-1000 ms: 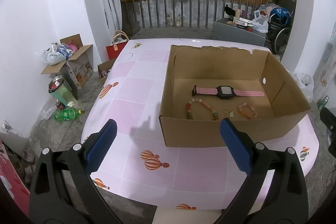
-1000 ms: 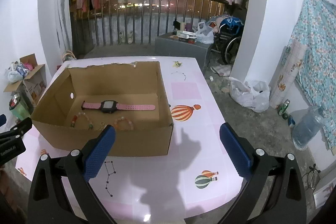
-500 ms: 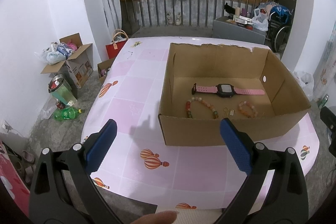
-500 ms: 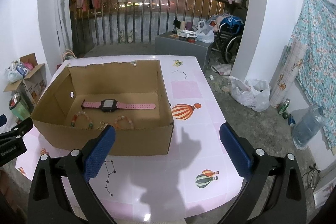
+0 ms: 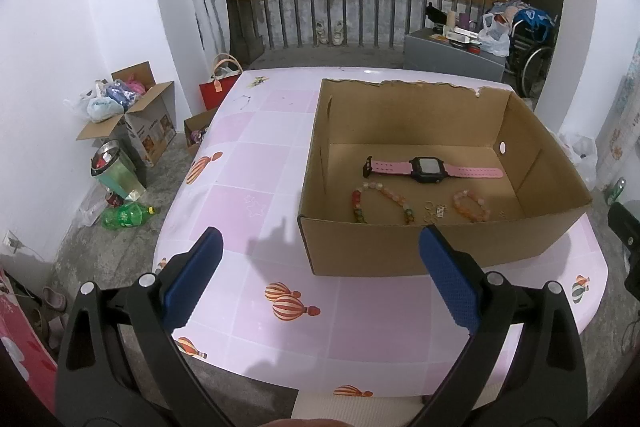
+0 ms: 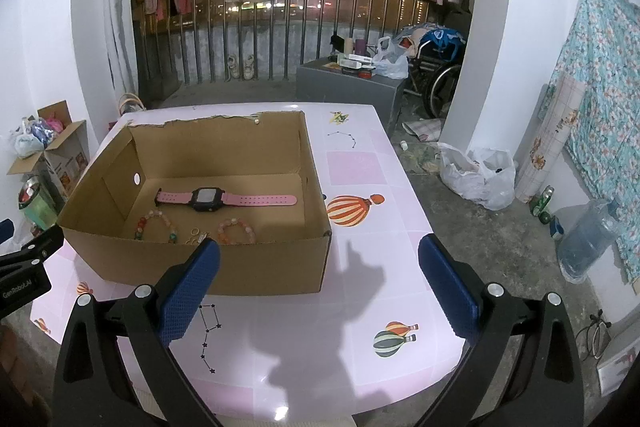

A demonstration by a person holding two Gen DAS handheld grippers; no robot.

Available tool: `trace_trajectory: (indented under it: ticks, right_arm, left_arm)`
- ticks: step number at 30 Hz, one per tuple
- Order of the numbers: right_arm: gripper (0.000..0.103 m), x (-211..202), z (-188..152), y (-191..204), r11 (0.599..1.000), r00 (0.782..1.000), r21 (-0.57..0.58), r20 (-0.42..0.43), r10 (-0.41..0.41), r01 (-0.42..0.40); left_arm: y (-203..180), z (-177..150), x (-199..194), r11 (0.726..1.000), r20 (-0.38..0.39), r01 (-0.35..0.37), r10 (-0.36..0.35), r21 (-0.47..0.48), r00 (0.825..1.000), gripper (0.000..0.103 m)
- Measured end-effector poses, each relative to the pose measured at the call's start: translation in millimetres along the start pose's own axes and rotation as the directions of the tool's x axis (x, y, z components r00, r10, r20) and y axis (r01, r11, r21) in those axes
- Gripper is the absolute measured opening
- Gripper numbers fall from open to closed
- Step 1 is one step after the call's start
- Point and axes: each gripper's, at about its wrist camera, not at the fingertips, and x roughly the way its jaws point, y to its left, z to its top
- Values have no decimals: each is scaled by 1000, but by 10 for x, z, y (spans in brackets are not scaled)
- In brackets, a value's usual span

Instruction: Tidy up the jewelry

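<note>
On the pink, balloon-printed table (image 5: 248, 163) stands an open brown cardboard box (image 5: 400, 255), and all the jewelry lies on its floor. Seen from the left wrist camera, the left tool (image 5: 320, 279) hovers over the table's near edge, just short of the box's front wall, its blue-padded fingers (image 5: 192, 283) spread wide with nothing between them. Inside the box, going left to right, a long bracelet of red, green and pale beads (image 5: 380, 201) curves along the front, a few small gold rings with a tiny tag (image 5: 434, 209) lie next to it, and a smaller bracelet of orange-pink beads (image 5: 472, 205) sits further right. Behind them, a pink-strapped watch with a black square face (image 5: 430, 169) lies flat and stretched out across the box floor, apart from the beads.

From the right wrist camera, the right tool (image 6: 320, 281) hangs above the table near the box's right front corner, likewise wide open and empty; its left pad overlaps the box's front wall in view.
</note>
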Motion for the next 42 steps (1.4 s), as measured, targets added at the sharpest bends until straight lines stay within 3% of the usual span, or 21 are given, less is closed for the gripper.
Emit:
trace_trajectory:
  ticks: [42]
  right_arm:
    - [97, 21, -5, 14, 1000, 1000, 1, -3, 2, -2]
  left_arm:
    - [16, 19, 0, 1000, -2, 2, -2, -2, 1000, 95]
